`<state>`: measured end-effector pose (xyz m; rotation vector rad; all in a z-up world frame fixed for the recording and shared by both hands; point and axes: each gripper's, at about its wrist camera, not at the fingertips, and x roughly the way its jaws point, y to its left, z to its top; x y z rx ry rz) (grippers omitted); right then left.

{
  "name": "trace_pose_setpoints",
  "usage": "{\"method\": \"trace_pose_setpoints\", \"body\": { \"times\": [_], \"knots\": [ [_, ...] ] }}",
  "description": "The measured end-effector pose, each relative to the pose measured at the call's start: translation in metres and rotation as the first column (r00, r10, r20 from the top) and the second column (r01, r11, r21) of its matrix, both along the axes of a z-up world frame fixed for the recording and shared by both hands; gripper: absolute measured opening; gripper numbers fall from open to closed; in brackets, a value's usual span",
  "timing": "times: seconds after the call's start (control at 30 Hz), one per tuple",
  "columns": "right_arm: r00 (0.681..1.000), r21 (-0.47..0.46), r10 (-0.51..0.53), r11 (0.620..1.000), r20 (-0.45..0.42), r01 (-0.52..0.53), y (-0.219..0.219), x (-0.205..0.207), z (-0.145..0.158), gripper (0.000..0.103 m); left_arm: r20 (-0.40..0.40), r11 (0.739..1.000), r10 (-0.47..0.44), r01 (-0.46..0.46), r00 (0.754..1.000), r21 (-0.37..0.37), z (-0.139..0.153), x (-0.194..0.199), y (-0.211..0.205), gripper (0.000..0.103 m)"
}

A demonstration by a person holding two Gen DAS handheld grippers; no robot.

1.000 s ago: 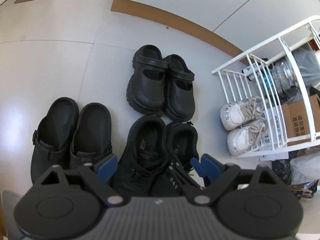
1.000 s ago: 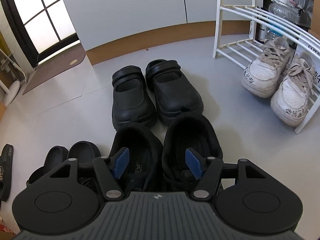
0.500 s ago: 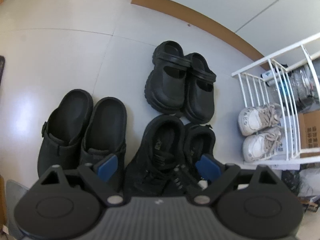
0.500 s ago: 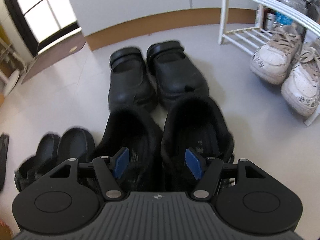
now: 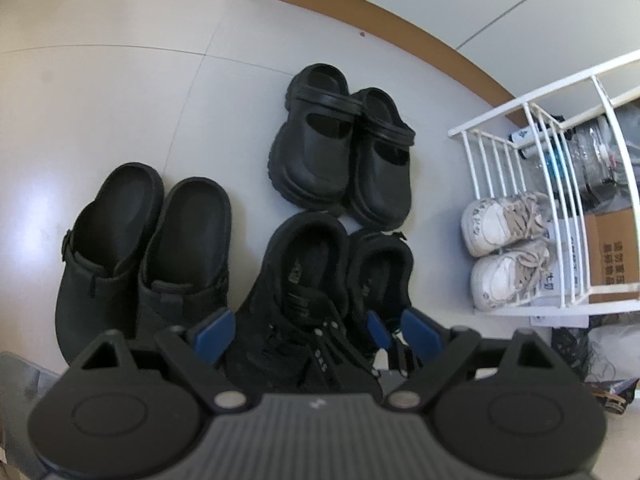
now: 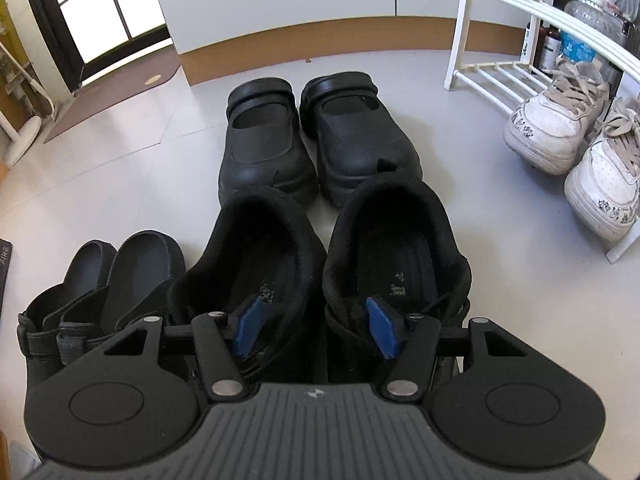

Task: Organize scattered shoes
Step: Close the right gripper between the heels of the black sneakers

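Observation:
A pair of black lace-up sneakers (image 6: 320, 264) stands side by side on the pale floor, toes toward me. My right gripper (image 6: 316, 328) is low over them. One blue pad sits in the left sneaker's opening and the other in the right one's. Their adjoining inner walls lie between the jaws. The jaws are closing and the pads do not press on the walls. My left gripper (image 5: 316, 332) hangs wide open above the sneakers' (image 5: 320, 280) toe ends with a pad outside each shoe. One right-gripper pad (image 5: 378, 328) shows there in the right sneaker.
Chunky black clogs (image 6: 320, 140) stand just beyond the sneakers. Black backless clogs (image 5: 140, 248) are close on the left. At the right a white wire rack (image 5: 532, 152) holds white sneakers (image 5: 504, 252), a cardboard box (image 5: 612, 252) and bottles. A brown mat (image 6: 116, 96) lies by the door.
My right gripper has sunk toward the black sneakers, its pads now inside their openings, and its jaws have narrowed. My left gripper has stayed about where it was, still wide.

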<state>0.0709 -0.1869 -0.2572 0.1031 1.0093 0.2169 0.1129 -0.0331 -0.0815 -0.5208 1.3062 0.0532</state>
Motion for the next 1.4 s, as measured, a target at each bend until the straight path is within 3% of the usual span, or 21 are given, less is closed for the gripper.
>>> {"method": "trace_pose_setpoints", "body": {
  "times": [0.33, 0.57, 0.73, 0.83, 1.4],
  "knots": [
    [0.997, -0.081, 0.057, 0.995, -0.044, -0.06, 0.014, 0.001, -0.022, 0.056, -0.001, 1.0, -0.001, 0.001, 1.0, 0.013, 0.0, -0.005, -0.004, 0.092],
    [0.995, -0.089, 0.048, 0.994, -0.087, -0.055, 0.014, 0.007, -0.027, 0.052, -0.021, 0.999, 0.038, -0.037, 0.999, 0.028, -0.006, -0.005, 0.005, 0.092],
    [0.996, -0.091, 0.071, 0.993, -0.059, -0.077, 0.014, 0.004, -0.025, 0.024, -0.023, 0.999, 0.03, -0.029, 0.999, 0.034, -0.007, -0.006, 0.003, 0.092],
    [0.996, -0.096, 0.079, 0.992, -0.028, -0.081, 0.013, -0.002, -0.022, 0.019, -0.019, 0.999, 0.03, -0.029, 0.999, 0.033, -0.006, -0.006, 0.002, 0.092],
    [0.997, -0.094, 0.044, 0.995, 0.061, -0.038, -0.004, -0.035, -0.007, 0.016, 0.008, 0.998, 0.046, -0.047, 0.999, 0.029, 0.003, -0.013, 0.007, 0.092]
  ]
}}
